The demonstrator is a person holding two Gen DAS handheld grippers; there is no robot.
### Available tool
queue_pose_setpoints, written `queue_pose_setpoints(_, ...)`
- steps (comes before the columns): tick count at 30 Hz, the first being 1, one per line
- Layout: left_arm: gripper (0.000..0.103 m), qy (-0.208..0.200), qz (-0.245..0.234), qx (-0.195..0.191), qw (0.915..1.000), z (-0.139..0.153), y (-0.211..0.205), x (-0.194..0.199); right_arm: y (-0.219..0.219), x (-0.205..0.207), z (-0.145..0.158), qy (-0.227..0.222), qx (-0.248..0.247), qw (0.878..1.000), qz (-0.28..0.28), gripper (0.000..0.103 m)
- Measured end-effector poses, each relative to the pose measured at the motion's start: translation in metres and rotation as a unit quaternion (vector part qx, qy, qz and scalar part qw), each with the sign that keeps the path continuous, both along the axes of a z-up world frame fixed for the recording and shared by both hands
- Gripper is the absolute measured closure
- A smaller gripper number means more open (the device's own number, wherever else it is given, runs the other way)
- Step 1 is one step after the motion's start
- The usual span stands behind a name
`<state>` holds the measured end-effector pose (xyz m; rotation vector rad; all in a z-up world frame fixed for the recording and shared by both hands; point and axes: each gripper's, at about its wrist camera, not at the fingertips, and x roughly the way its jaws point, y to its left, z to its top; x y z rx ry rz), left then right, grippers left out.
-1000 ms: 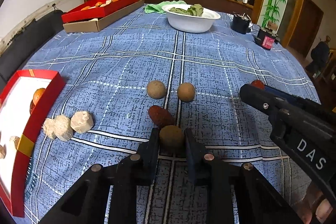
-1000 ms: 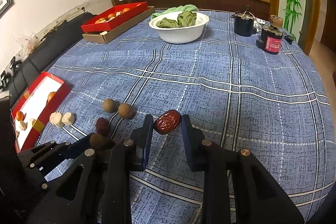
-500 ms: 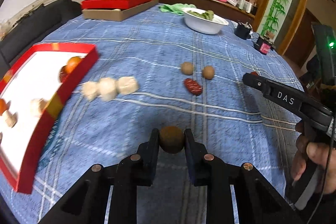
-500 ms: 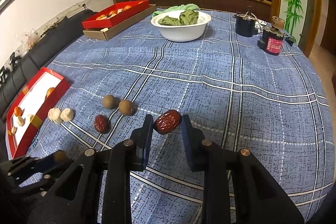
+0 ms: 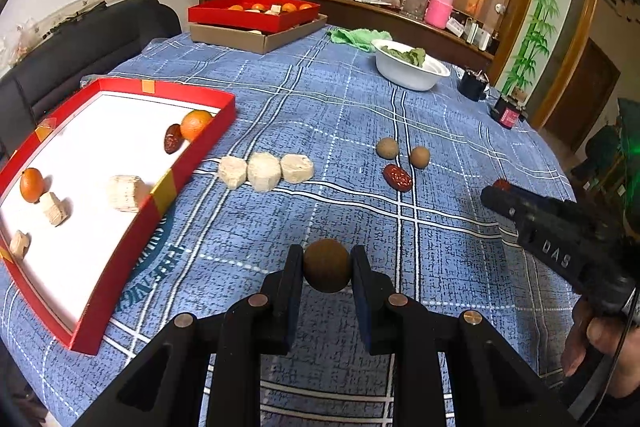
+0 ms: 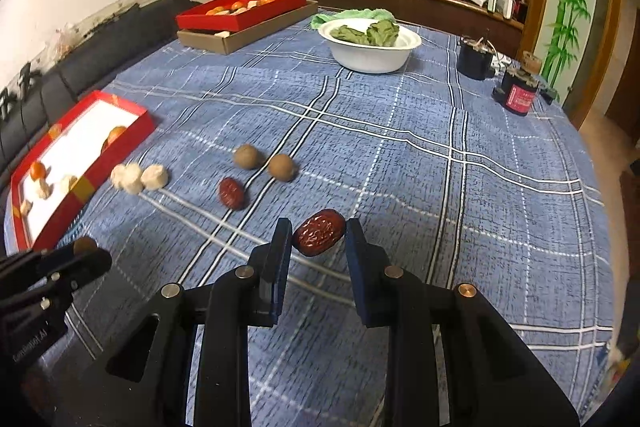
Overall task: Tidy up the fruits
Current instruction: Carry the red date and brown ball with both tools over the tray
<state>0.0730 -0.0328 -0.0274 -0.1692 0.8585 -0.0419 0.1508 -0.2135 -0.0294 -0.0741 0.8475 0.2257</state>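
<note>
Lifted clear of the blue cloth (image 5: 320, 99) and carried leftward since a second ago: a brown round fruit (image 5: 327, 265), pinched between the nearly closed jaws of the left gripper (image 5: 326, 267), now hanging near the corner of the red tray (image 5: 120, 267) rather than among the loose fruit at mid-table. Held just as firmly in the right gripper (image 6: 318, 233), jaws close together: a red date (image 6: 319, 231), raised only slightly and trailing behind. Left behind on the cloth, well apart from the tray: two more brown fruits (image 5: 387, 148) (image 5: 419, 157) side by side with a second date (image 5: 397, 177) just in front of them. Beside the tray's long wall, touching one another in a row: three pale chunks (image 5: 265, 171). Already inside the tray: two oranges (image 5: 195, 123) (image 5: 31, 184), a date (image 5: 173, 138) and several pale pieces (image 5: 125, 192). In short, both grips secured and the transfer under way, the brown fruit likely first over the rim, the date to follow. Still to come, by the look of things: a release inside the tray wall, then further trips for the three fruits waiting at mid-table. At the far end, untouched: a white bowl (image 6: 370, 53) of greens and a second red box (image 6: 240, 9).
</note>
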Motion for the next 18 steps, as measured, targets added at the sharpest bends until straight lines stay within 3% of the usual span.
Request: queue_pose_setpoints(18,0.081,-0.017,0.039,0.009,0.9991,0.014,0.033,-0.025,0.042,-0.025,0.006,-0.004,-0.023,0.999,0.034,0.077)
